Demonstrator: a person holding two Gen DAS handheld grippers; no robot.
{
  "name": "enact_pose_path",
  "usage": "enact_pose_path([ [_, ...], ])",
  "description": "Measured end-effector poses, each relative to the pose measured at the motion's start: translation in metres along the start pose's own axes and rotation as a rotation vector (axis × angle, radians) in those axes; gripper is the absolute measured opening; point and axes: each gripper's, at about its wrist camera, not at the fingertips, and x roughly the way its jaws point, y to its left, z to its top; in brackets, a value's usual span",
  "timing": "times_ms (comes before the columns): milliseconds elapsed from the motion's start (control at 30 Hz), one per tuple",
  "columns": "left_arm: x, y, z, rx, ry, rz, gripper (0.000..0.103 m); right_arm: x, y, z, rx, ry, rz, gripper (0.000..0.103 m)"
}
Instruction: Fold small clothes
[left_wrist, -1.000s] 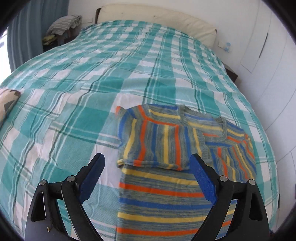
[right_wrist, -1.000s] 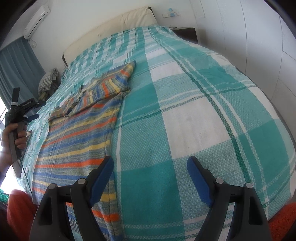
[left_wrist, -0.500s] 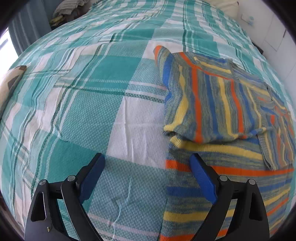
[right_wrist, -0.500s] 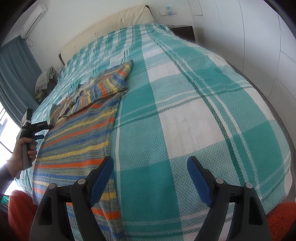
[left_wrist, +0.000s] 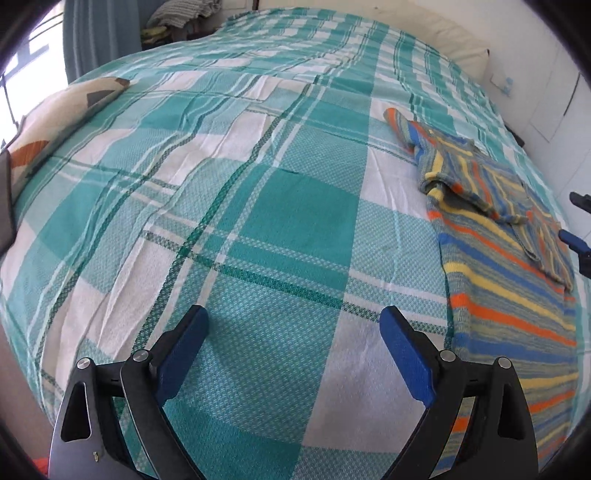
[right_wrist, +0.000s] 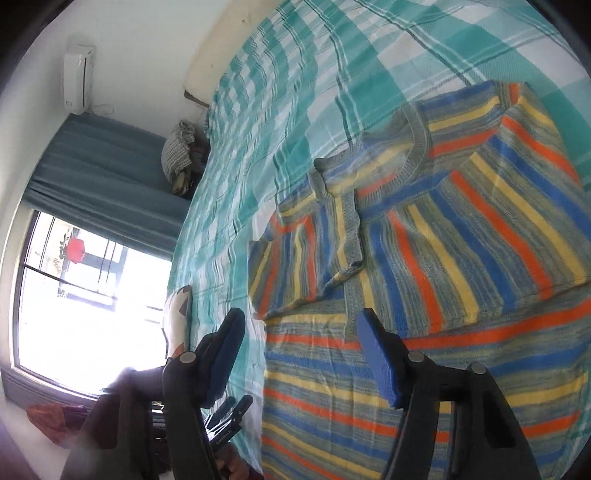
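Observation:
A knitted sweater (right_wrist: 461, 258) with blue, yellow and orange stripes lies flat on the teal plaid bed cover (left_wrist: 295, 206), both sleeves folded in over the chest. My right gripper (right_wrist: 300, 321) hovers over the sweater's left edge below the folded sleeve. Its jaws are closing, and the pads press on nothing. In the left wrist view the sweater (left_wrist: 498, 240) lies at the far right. My left gripper (left_wrist: 293, 325) is open over bare cover to the left of it, with nothing between its fingers. A hand holds that left gripper (right_wrist: 229, 417) low in the right wrist view.
A patterned pillow (left_wrist: 55, 122) lies at the bed's left edge and a cream headboard cushion (left_wrist: 443, 40) at the far end. A heap of clothes (right_wrist: 181, 147) sits beside the bed by the blue curtain (right_wrist: 99, 177). The bright window (right_wrist: 74, 295) is beyond, white cupboard doors (left_wrist: 554, 92) on the right.
The right gripper swung from bare cover over to the sweater, rolled, and its jaws narrowed. The left gripper slid left and lower, off the sweater onto bare cover.

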Motion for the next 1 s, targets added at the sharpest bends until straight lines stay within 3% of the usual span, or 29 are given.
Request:
enact_pose_path([
  [33,0.004,0.001,0.0,0.007,0.012,0.023,0.095,0.019,-0.006,0.008,0.028,0.018,-0.012,0.05],
  [200,0.009,0.006,0.004,-0.017,0.014,0.006,0.098,0.077,-0.022,0.024,0.108,0.042,-0.117,0.048],
  [267,0.011,0.005,0.004,-0.012,0.011,0.012,0.099,0.091,-0.027,0.028,0.135,0.042,-0.131,0.026],
  [300,0.012,0.004,0.004,-0.007,0.01,0.018,0.099,0.093,-0.027,0.029,0.136,0.034,-0.155,0.005],
  [367,0.011,0.004,0.003,-0.002,0.007,0.024,0.099,0.084,-0.019,0.028,0.088,-0.034,-0.213,0.004],
  [500,0.012,0.004,0.004,-0.011,0.007,0.023,0.1,0.025,0.027,-0.005,-0.168,-0.237,-0.219,0.004],
  [567,0.014,0.002,0.004,-0.004,0.005,0.035,0.101,0.024,0.026,-0.023,-0.199,-0.221,-0.291,0.004],
  [667,0.015,-0.003,0.001,0.023,-0.001,0.063,0.101,0.046,-0.007,-0.037,-0.137,-0.108,-0.411,0.01],
  [767,0.013,-0.002,-0.002,0.027,-0.001,0.063,0.102,0.035,-0.027,-0.047,-0.096,-0.151,-0.373,0.014],
  [833,0.011,-0.001,-0.003,0.025,-0.002,0.058,0.102,0.02,-0.022,-0.05,-0.118,-0.17,-0.373,0.034],
  [900,0.008,-0.001,-0.003,0.021,-0.003,0.049,0.101,0.002,-0.013,-0.053,-0.166,-0.194,-0.365,0.043],
  [1000,-0.001,-0.004,-0.004,0.018,-0.005,0.012,0.101,-0.033,0.002,-0.063,-0.259,-0.231,-0.355,0.043],
])
